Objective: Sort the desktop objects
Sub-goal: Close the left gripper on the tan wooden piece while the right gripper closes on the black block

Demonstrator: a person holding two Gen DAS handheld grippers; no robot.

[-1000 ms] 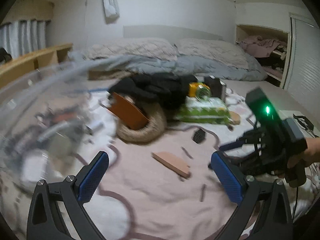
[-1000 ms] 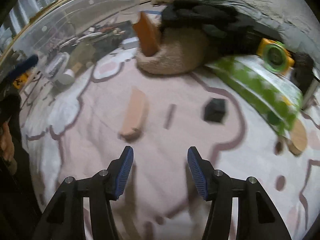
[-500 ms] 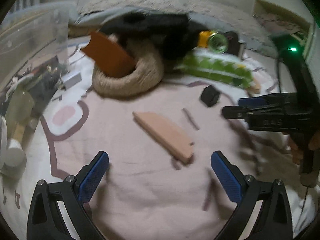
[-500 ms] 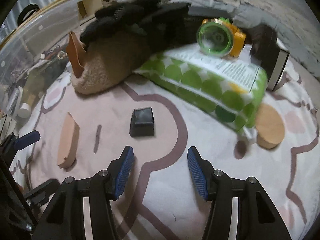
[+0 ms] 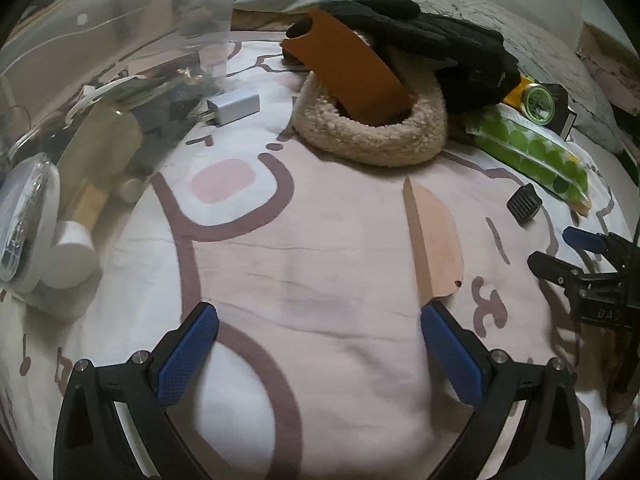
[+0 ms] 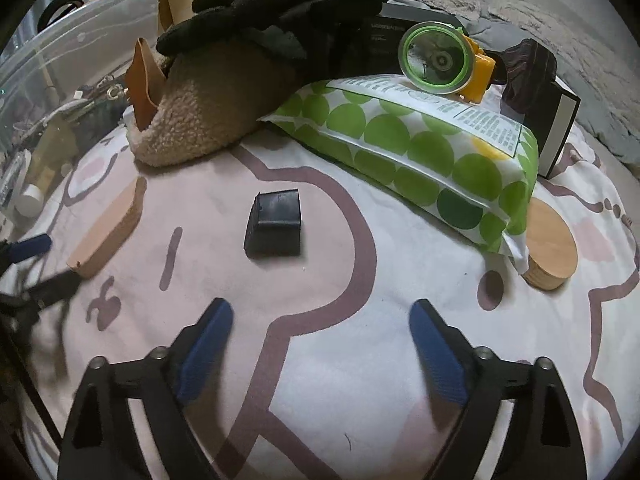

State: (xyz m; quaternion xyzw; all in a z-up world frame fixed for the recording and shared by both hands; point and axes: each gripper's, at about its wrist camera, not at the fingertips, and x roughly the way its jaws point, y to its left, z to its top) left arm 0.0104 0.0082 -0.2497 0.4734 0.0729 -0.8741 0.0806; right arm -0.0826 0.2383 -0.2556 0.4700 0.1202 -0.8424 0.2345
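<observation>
Green-dotted white packet (image 6: 416, 152), small black block (image 6: 274, 224).

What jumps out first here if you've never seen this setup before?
Brightest is the green polka-dot pack lying across the patterned sheet, with a green-and-yellow headlamp sitting on top of it. To its left a fuzzy tan slipper lies under a black glove. In front, a small black block lies alone ahead of the right gripper, whose jaws are opening.

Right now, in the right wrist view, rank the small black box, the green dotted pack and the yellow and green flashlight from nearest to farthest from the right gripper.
1. Small black box: just ahead, slightly left of the opening right gripper.
2. Green dotted pack: farther, right.
3. Yellow and green flashlight: farthest, atop the pack.
</observation>
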